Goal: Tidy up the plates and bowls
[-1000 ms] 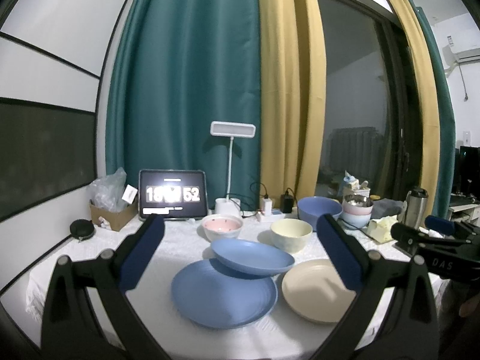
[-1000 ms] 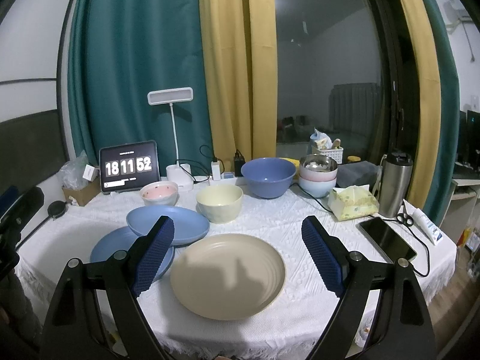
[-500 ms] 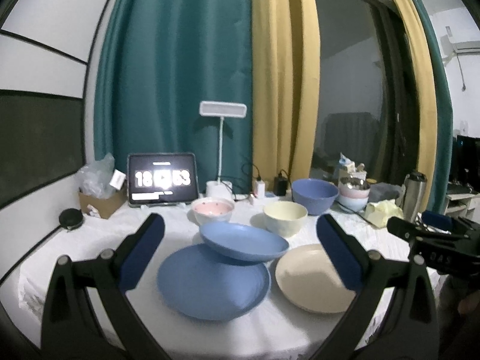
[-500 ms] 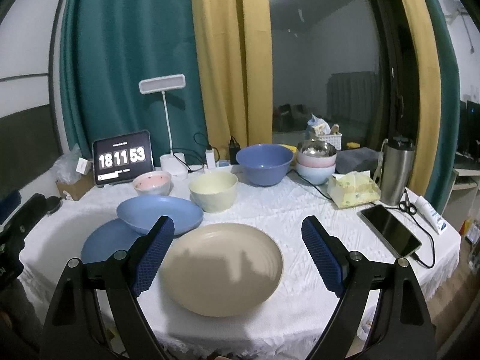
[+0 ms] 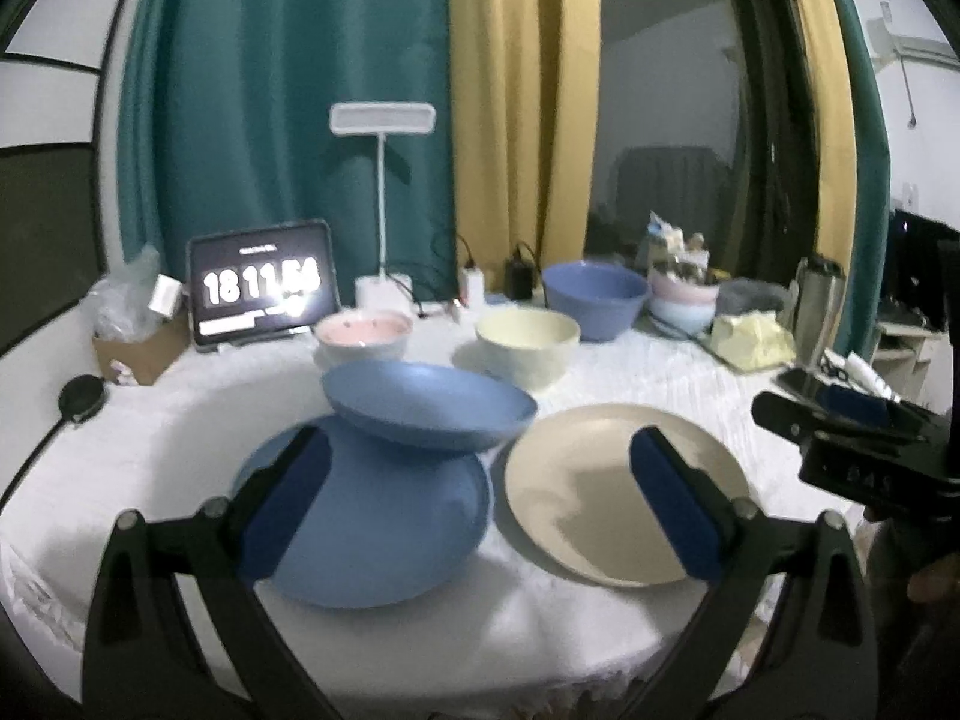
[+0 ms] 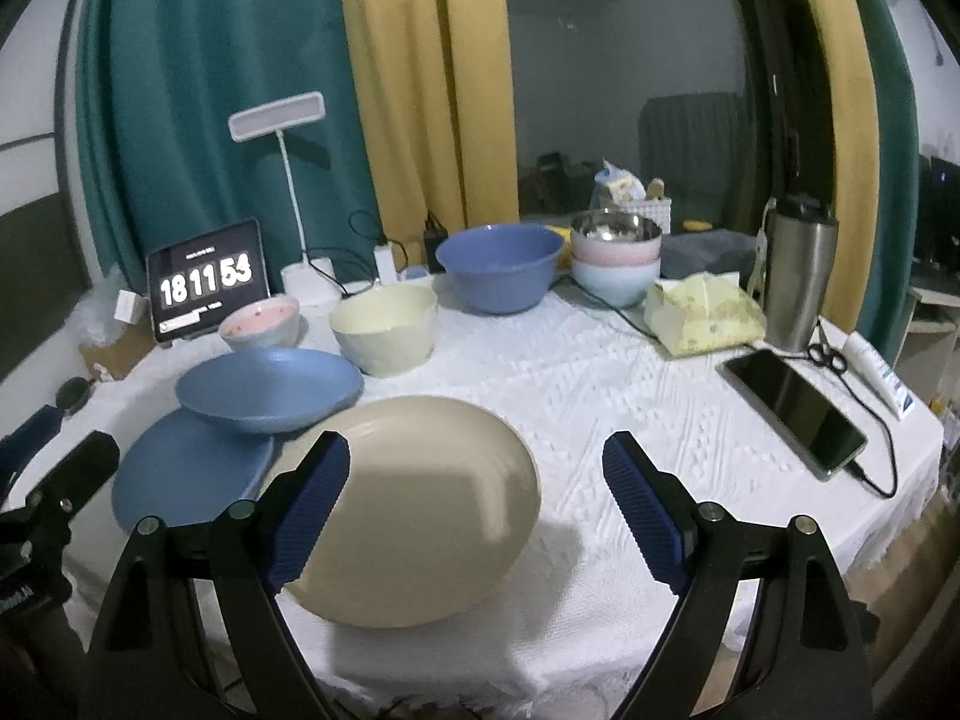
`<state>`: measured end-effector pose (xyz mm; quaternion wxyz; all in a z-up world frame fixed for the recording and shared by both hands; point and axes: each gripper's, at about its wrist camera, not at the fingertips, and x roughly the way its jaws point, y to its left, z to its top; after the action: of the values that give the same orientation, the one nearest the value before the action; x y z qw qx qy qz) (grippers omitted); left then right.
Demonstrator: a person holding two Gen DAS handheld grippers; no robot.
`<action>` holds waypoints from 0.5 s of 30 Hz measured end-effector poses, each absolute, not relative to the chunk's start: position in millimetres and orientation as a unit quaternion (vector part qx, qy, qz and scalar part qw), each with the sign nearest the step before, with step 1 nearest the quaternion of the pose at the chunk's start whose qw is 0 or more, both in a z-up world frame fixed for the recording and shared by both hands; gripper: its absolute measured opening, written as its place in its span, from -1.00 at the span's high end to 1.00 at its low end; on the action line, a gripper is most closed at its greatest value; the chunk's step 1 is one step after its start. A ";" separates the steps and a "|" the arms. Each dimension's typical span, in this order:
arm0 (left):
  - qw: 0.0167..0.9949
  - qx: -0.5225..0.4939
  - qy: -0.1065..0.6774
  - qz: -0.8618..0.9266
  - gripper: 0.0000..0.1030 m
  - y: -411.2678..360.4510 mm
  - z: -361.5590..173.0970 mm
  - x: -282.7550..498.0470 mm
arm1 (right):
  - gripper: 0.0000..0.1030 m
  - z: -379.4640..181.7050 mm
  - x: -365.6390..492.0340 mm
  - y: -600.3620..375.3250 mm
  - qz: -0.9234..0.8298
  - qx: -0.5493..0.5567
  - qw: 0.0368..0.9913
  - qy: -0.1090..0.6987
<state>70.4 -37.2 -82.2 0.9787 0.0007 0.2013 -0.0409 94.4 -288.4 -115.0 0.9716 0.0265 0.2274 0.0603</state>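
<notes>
With my left tongs (image 5: 474, 498) narrowing on nothing and right tongs (image 6: 474, 510) spread empty, I'd probably grip the tilted blue dish (image 5: 429, 405) by its rim just behind the flat blue plate (image 5: 384, 534).

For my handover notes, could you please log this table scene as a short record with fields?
surface: round table with white lace cloth
flat plates: large blue plate; large cream plate
tilted dish: shallow blue dish resting on the blue plate's far edge
bowls: pink-lined bowl, cream bowl, deep blue bowl
left gripper: closing slowly, nothing between its fingers
right gripper: open, empty
</notes>
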 end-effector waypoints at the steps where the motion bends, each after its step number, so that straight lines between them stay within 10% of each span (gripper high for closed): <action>1: 0.977 0.003 0.206 -0.044 -0.82 -38.6 -85.2 73.1 | -0.73 -118.1 97.7 -289.9 0.059 0.027 0.971 0.231; 15: 0.941 0.023 0.329 -0.071 -0.07 -77.7 -139.1 120.8 | -0.22 -160.1 145.2 -307.0 0.065 0.025 0.955 0.289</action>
<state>120.8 -77.7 -139.1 0.9414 0.0230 0.3288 -0.0714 145.2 -307.0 -160.1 0.9547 0.0253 0.2894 0.0647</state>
